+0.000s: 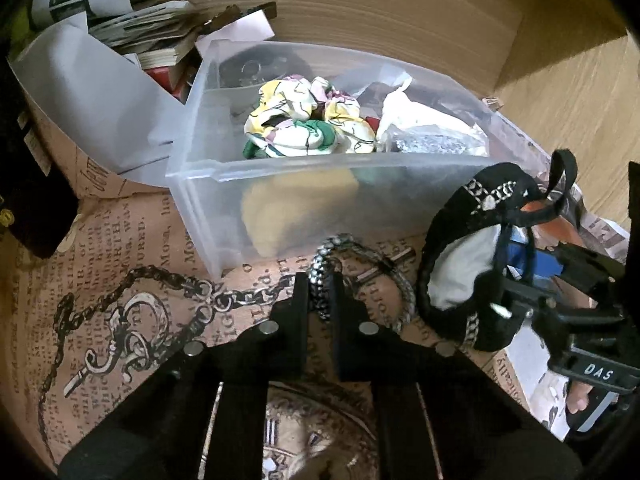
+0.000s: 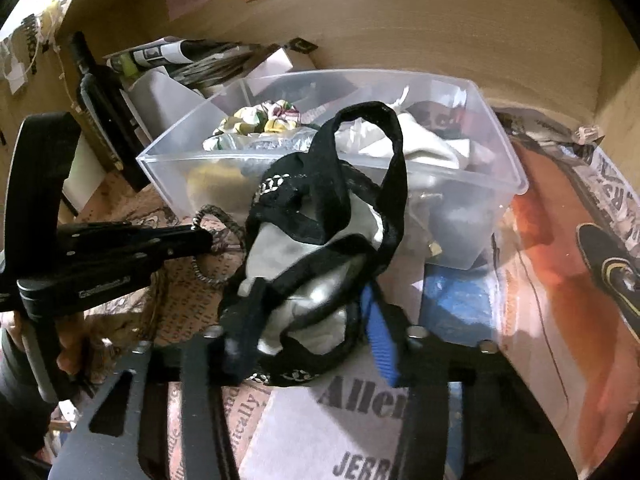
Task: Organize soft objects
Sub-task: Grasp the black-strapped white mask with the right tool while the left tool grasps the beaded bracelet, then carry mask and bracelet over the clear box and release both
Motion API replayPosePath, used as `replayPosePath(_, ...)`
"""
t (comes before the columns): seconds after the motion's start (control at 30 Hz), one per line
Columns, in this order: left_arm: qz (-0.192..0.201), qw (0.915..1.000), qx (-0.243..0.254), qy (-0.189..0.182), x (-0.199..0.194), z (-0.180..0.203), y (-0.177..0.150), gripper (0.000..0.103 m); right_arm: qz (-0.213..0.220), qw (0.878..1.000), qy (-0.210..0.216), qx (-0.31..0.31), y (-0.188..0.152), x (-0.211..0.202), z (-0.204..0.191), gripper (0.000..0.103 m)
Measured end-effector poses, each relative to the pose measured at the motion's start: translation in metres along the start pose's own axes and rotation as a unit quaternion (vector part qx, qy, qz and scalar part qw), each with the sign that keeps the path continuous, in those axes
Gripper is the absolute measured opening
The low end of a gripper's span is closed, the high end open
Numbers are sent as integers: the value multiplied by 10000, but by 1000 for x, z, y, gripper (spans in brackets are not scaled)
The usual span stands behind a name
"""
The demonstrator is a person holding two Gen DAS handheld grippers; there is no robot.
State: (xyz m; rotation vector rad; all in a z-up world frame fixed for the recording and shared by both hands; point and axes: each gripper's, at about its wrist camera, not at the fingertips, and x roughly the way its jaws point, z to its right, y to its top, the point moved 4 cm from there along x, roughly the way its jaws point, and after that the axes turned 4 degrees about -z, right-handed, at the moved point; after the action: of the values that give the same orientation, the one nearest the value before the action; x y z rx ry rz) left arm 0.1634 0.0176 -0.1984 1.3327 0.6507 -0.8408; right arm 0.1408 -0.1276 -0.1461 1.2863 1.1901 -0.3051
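Left jaws pinched narrow on a speckled hair tie (image 1: 325,276). Right jaws holding a floppy black pouch (image 2: 316,264) by its edge. Soft, light, saggy; best gripped at the rim. Clear bin (image 1: 280,168) just ahead.

Right gripper (image 1: 508,276) body: I read "DAS".
Printed sheet (image 2: 340,432) just under my right gripper (image 2: 312,340): "Allen", "JERR" cut off.
Newsprint-pattern paper (image 1: 132,240) beneath my left gripper (image 1: 322,292): print mostly too blurred to read.
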Motion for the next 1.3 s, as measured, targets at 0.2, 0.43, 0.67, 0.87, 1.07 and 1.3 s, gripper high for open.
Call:
replayPosePath(0.2,306,9994,158,81,-14,12,-4,6,222,9998,5,-5,-4,-15,1,21)
replayPosePath(0.43,743,9966,333,153,-44,26,-1,5,561,9984,-22,6,-3,-41,1,16)
replayPosePath(0.67,1291,9911,315,109,-91,20,5,5,1084,9940,-68,-86,11,-75,-7,7)
replayPosePath(0.87,1590,9869,263,88,-114,17,12,5,1245,9917,-275,-141,19,-88,-2,7)
replayPosePath(1.07,1588,9871,219,31,-117,10,10,5,670,9966,-442,171,11,-62,22,69)
replayPosePath(1.3,1469,9890,176,50,-109,8,6,6,-10,9991,-197,369,3,-28,41,80)
